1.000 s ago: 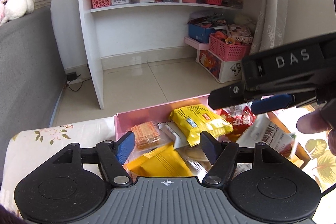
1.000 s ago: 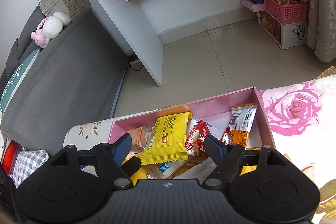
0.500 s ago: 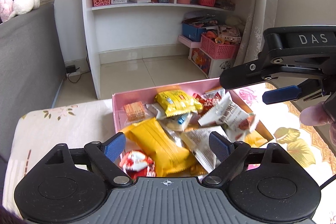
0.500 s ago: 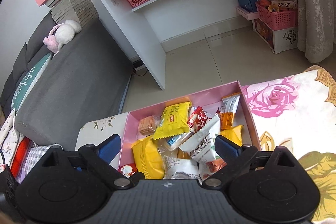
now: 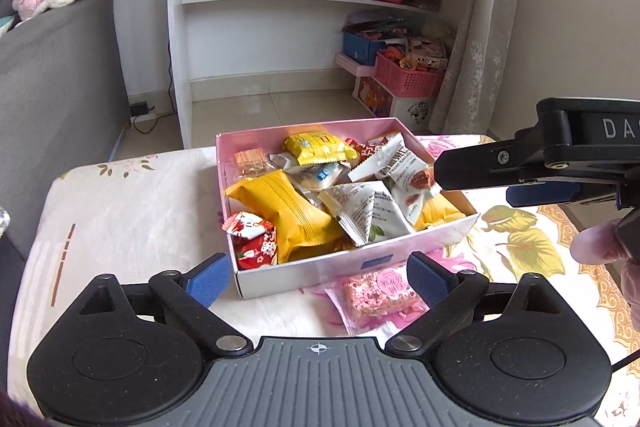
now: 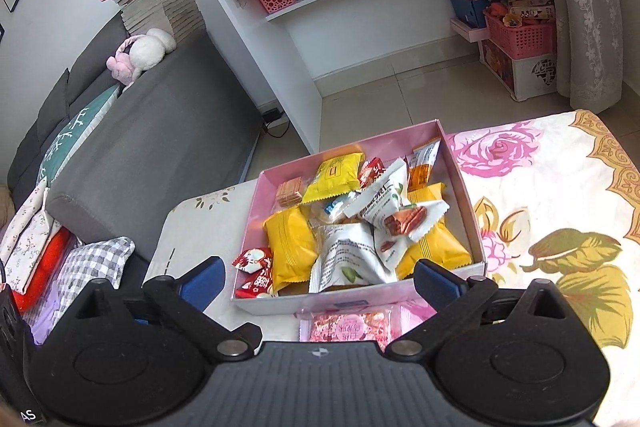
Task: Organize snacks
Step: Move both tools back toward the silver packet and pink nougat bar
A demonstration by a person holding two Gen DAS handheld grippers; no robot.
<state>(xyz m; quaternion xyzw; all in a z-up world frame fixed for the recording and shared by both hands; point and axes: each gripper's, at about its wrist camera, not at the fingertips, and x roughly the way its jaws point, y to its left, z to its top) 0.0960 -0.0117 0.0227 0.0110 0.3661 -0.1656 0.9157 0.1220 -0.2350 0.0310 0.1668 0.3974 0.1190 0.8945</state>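
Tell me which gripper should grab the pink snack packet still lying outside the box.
Probably the left gripper: open, with the pink snack packet just beyond its right finger. The right gripper hangs over the box.

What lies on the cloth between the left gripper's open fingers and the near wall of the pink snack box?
One pink wrapped snack bar lies on the floral tablecloth, just outside the pink box and ahead of the left gripper. The left wrist view shows it best.

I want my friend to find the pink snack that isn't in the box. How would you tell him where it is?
Find the pink box full of snacks on the flowery tablecloth. Just outside its near wall, flat on the cloth, lies the pink snack in a clear wrapper. It is the only packet outside the box, and the only pink, crumbly-looking square; those inside are yellow, white, red or orange.
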